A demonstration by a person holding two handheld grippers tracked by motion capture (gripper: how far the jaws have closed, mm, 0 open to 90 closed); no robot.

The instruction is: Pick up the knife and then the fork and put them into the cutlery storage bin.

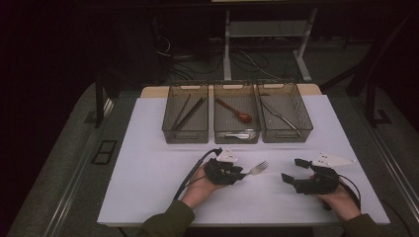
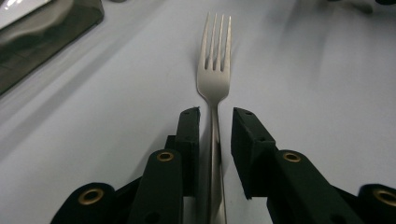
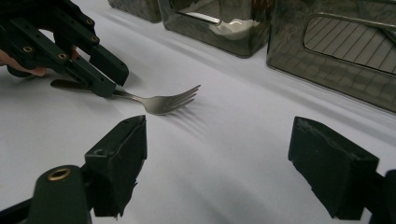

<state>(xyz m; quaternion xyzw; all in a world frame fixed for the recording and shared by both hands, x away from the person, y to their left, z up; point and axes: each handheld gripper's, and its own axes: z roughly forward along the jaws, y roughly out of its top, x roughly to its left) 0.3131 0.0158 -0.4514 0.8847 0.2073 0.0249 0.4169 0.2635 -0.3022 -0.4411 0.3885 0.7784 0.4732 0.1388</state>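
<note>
Left tongs (image 2: 215, 114): jaws narrow, either side of fork (image 2: 214, 70) handle, a slim gap showing on each side. Fork lies flat on desk (image 1: 148, 168) before the bins, tines up-right in high view. Right tongs (image 3: 217, 158): wide, empty. No legible writing.

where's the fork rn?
The fork lies on the white table, near centre, in front of the middle bin, its handle between the left gripper jaws.
</note>
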